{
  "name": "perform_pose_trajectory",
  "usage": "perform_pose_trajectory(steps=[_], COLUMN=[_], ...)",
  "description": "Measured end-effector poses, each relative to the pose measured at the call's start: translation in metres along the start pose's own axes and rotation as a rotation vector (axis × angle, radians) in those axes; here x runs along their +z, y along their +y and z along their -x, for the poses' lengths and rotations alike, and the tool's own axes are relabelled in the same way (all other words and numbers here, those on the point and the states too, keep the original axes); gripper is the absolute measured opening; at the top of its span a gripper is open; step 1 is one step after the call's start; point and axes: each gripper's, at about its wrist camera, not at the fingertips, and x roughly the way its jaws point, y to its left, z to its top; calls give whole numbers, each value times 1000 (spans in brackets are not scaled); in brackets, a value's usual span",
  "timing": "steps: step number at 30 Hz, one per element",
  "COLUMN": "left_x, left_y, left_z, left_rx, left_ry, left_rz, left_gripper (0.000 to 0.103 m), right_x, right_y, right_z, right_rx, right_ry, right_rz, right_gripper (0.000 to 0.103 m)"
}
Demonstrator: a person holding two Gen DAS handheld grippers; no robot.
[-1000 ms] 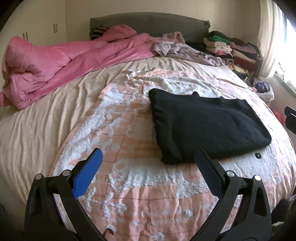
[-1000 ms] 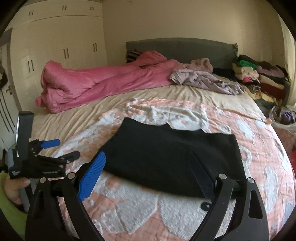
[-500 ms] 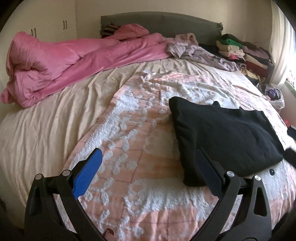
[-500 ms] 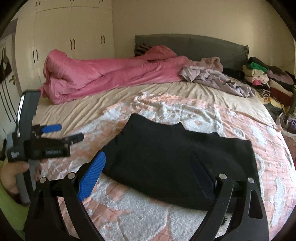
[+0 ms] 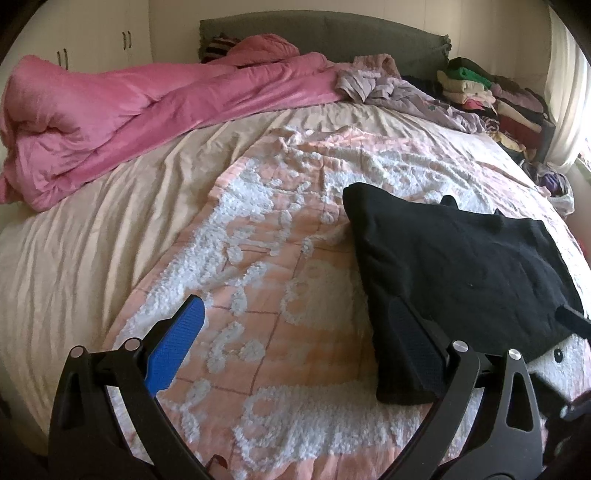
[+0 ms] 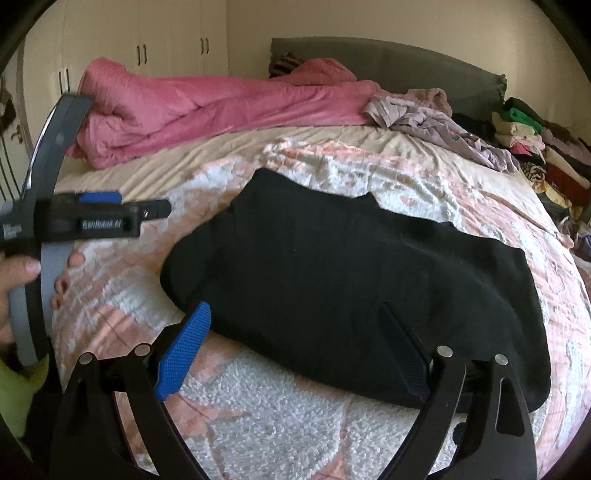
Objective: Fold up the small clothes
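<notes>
A folded black garment lies flat on the pink and white blanket; it also shows in the right wrist view. My left gripper is open and empty, just left of the garment's near left corner. My right gripper is open and empty, at the garment's near edge. The left gripper also shows in the right wrist view, held by a hand at the garment's left.
A pink duvet is bunched at the back left. Loose lilac clothes lie near the grey headboard. Stacked folded clothes stand at the back right. White wardrobes stand behind.
Both grippers have moved closer to the black garment. The left one has shifted left, so the garment sits further right in its view. Both stay open.
</notes>
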Motion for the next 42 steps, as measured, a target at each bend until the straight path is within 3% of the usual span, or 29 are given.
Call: perform_pose_trajectory(steps=[18, 20, 37, 39, 41, 42], left_x=[10, 10, 6, 6, 7, 7], left_y=[-7, -7, 0, 1, 4, 4], left_z=[-27, -28, -49, -52, -54, -54], left_rx=[-33, -33, -41, -48, -58, -61], left_ry=[25, 28, 62, 69, 74, 76], left_rz=[29, 31, 60, 73, 87, 91], left_gripper=[94, 94, 94, 94, 94, 94], right_x=[-27, -28, -5, -5, -4, -4], right_y=[45, 48, 51, 51, 50, 48], right_z=[-56, -61, -91, -90, -88, -88], right_rx=[-110, -151, -247, -254, -195, -180], right_ry=[94, 78, 35, 18, 29, 29], right_rz=[271, 299, 410, 425, 415, 402], right_gripper=[91, 99, 98, 95, 69, 66])
